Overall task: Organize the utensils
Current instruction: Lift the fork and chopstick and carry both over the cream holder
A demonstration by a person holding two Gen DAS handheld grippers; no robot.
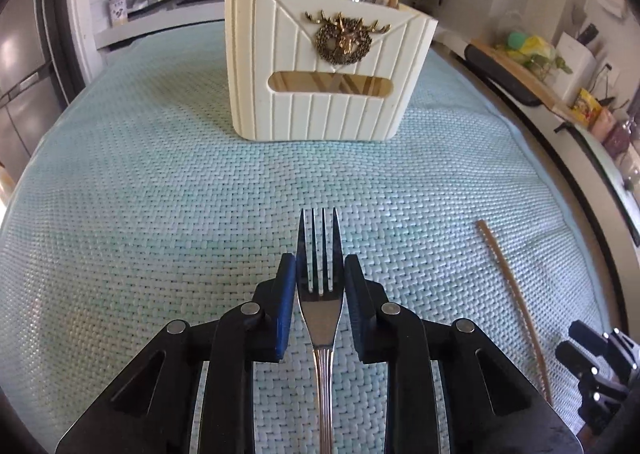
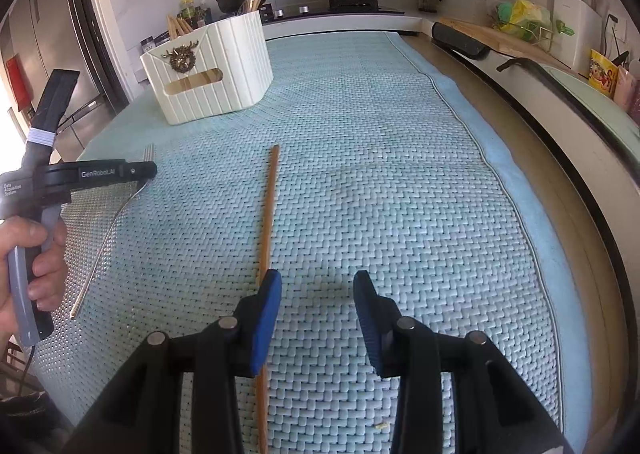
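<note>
Between the jaws of the left gripper [image 1: 320, 286] a steel fork [image 1: 320, 306] is clamped by the widest part of its head, tines pointing ahead and handle trailing back beneath the mechanism; the jaws stand narrow, pressed on its two edges, likely so it rides straight toward the holder. To their right a single wooden chopstick [image 1: 516, 310] lies loose on the pale green woven mat [image 1: 160, 194] covering the table. The right gripper [image 2: 316, 294] hangs with jaws moderately apart and empty, the chopstick passing just under its left jaw (a pickup looks probable). Far ahead of both stands the cream ribbed utensil holder [image 1: 320, 110], chopsticks and spoons already sorted upright in separate compartments.
</note>
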